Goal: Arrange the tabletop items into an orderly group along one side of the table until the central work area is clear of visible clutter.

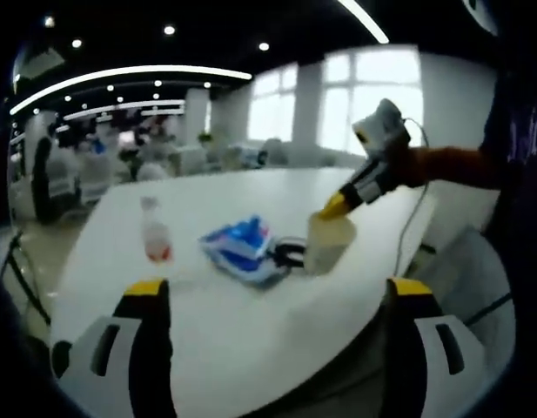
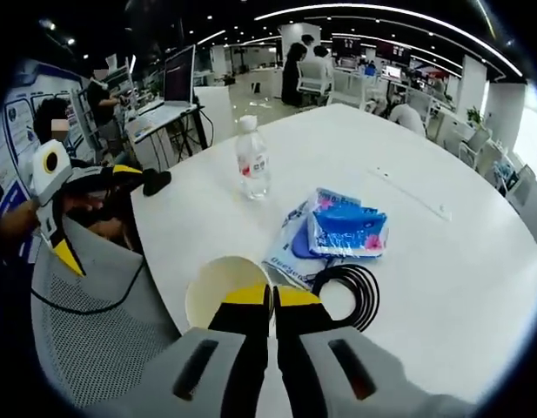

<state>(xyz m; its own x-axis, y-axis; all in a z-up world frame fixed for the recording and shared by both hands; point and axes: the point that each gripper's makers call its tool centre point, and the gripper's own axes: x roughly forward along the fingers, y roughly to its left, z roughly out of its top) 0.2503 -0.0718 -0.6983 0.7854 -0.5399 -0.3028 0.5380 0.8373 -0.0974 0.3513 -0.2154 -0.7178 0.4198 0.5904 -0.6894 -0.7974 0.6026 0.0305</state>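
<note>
Presently right gripper point(image 2: 271, 300) clamped on paper cup point(image 2: 218, 287) rim; thin wall crushes easily. Left gripper point(image 1: 277, 292) jaws apart, nothing held. Cable coil point(image 2: 346, 294) beside cup.

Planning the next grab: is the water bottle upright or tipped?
Upright: the water bottle stands cap-up on the white table, apart from the blue packs.

The bench point(image 2: 442, 287) is white. The paper cup point(image 2: 223, 287) is cream, the tissue packs point(image 2: 346, 231) blue and white, the cable coil point(image 2: 346, 294) black. The clear water bottle point(image 2: 251, 162) has a white-and-red label. Both grippers' point(image 2: 272, 300) tips are yellow over black and white.
</note>
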